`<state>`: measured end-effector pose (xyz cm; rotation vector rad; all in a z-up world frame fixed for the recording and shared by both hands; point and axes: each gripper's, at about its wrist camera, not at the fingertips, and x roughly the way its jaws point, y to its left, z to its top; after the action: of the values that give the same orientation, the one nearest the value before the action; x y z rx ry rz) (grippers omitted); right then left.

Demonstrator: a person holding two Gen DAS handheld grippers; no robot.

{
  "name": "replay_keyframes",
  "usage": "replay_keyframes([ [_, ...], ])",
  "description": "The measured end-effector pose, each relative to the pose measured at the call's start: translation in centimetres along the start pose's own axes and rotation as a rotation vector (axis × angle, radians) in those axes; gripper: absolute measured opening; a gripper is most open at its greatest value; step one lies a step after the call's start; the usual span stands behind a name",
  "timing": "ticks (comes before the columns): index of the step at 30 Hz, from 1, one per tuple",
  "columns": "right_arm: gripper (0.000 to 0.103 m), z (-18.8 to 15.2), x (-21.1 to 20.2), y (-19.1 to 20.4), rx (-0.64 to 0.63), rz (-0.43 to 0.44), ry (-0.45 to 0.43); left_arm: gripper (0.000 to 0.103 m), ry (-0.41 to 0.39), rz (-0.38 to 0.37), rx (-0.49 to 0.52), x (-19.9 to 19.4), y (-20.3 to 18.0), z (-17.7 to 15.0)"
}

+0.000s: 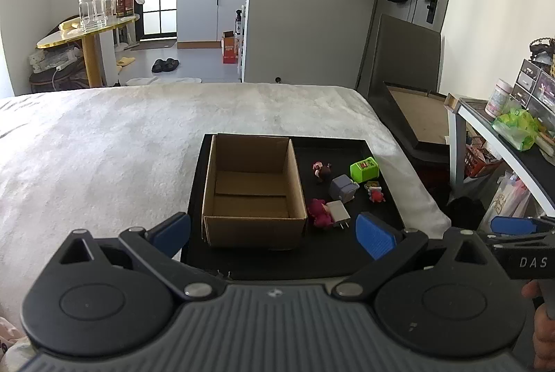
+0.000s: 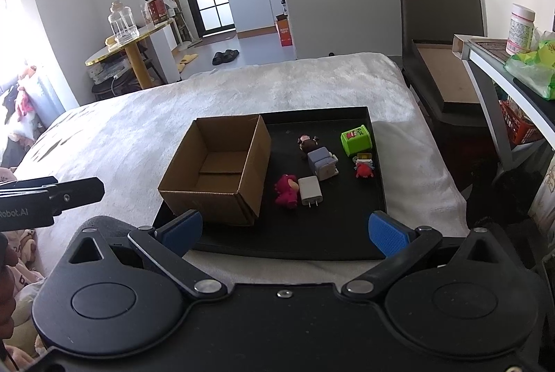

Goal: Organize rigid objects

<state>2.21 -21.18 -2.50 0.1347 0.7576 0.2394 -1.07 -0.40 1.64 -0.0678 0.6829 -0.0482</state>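
- Judging by how things lie, the task has not started: the cardboard box point(image 2: 222, 171) stands open-topped on the left part of the black tray point(image 2: 312, 233), and its inside shows only its own bottom flaps, with nothing in it.
- All the small things lie loose on the tray to the right of the box, so every one is left to move, presumably into the box.
- The tray itself rests on a bed with a white plush cover point(image 2: 138, 122).
- Count: one box, one tray, six small items.
- One white charger plug point(image 2: 309, 191), prongs toward the cameras, touching or just beside one pink plush-looking figure point(image 2: 287, 191) that sits nearest the box.
- One grey-lilac block point(image 2: 322, 162), mid-cluster, with one dark brown and pink figurine point(image 2: 307, 142) just behind it.
- One green cube point(image 2: 356, 140) at the far right, and one small red figure with a pale top point(image 2: 364, 166) near it; what that figure is I cannot tell.
- The left hand-held gripper point(image 1: 274, 231) hovers before the box's near wall, jaws spread wide, holding nothing.
- The right hand-held gripper point(image 2: 284, 233) hangs over the tray's near edge, jaws equally wide apart, also empty.
- Neither touches any item.
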Motion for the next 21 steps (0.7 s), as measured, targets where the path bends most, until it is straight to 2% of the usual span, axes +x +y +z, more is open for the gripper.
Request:
replay_keyframes([
  [21, 0.103, 0.04, -0.06, -0.20, -0.003, -0.007, 0.002, 0.101, -0.003, 0.003, -0.009, 0.04, 0.33, -0.12],
])
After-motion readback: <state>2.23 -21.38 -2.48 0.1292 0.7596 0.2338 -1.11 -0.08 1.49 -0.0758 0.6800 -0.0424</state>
